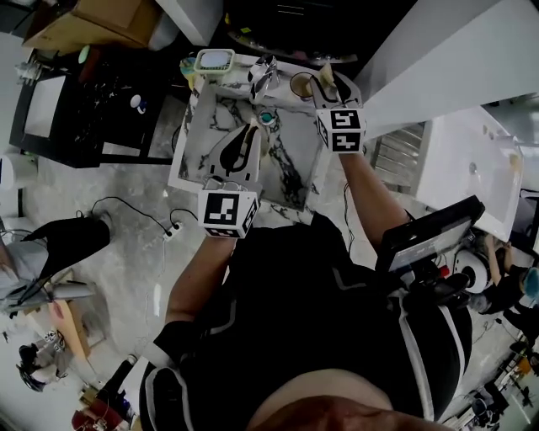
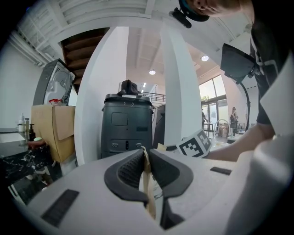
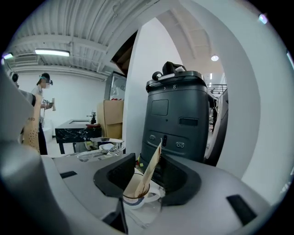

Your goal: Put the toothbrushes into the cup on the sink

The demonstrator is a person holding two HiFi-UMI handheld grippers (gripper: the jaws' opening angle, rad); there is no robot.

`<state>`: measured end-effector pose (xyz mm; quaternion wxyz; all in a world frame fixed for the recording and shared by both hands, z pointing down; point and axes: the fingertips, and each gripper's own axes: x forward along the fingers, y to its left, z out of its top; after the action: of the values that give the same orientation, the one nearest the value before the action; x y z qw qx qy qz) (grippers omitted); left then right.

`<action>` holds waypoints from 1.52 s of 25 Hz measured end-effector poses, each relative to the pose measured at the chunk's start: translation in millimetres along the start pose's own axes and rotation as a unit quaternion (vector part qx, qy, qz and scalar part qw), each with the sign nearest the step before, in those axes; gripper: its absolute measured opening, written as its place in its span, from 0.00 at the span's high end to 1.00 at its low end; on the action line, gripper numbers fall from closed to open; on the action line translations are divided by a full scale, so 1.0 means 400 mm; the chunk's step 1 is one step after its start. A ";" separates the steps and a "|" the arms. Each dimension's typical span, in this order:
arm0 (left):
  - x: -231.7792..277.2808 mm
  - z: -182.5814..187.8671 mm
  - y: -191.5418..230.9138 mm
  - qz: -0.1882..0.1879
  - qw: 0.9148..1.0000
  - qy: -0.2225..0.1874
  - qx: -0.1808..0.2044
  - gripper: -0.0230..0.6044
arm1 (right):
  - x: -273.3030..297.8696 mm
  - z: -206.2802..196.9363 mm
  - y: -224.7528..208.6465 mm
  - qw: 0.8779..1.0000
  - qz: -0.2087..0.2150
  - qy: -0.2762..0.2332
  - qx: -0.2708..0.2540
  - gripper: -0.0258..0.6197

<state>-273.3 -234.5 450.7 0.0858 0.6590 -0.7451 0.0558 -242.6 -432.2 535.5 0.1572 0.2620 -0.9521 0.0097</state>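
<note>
Over the marble sink (image 1: 195, 143), my left gripper (image 1: 251, 135) is shut on a thin tan toothbrush (image 2: 148, 180); the handle stands upright between the pressed pads. My right gripper (image 1: 323, 84) is at the sink's back right corner, over the cup (image 1: 301, 85). In the right gripper view the jaws stand open around the cup (image 3: 138, 200). A tan toothbrush (image 3: 149, 176) leans in that cup between the pads, and they do not touch it.
A chrome faucet (image 1: 265, 76) and a pale green-lidded container (image 1: 214, 61) stand on the sink's back rim. A black table (image 1: 76, 109) with a cardboard box (image 1: 101, 21) is to the left, a white basin (image 1: 472, 160) to the right. A dark grey machine (image 3: 177, 121) stands behind.
</note>
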 end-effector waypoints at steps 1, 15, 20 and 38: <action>-0.002 0.006 0.001 -0.006 1.000 -0.003 0.000 0.90 | -0.013 0.010 -0.005 1.000 -0.009 -0.001 0.000 0.70; -0.031 0.072 0.007 -0.090 0.995 -0.035 0.003 0.90 | -0.257 0.217 0.030 0.993 -0.082 -0.082 0.009 0.71; -0.044 0.103 -0.002 -0.108 0.993 -0.045 0.004 0.90 | -0.346 0.268 0.050 0.988 -0.107 -0.110 0.015 0.85; -0.095 0.136 -0.034 -0.129 0.990 -0.060 0.011 0.90 | -0.538 0.272 0.133 0.983 -0.125 -0.133 0.023 0.92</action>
<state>-258.4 -210.0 389.3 0.0401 0.7527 -0.6570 0.0132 -126.3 -290.5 369.8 0.0231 0.3816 -0.9238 -0.0229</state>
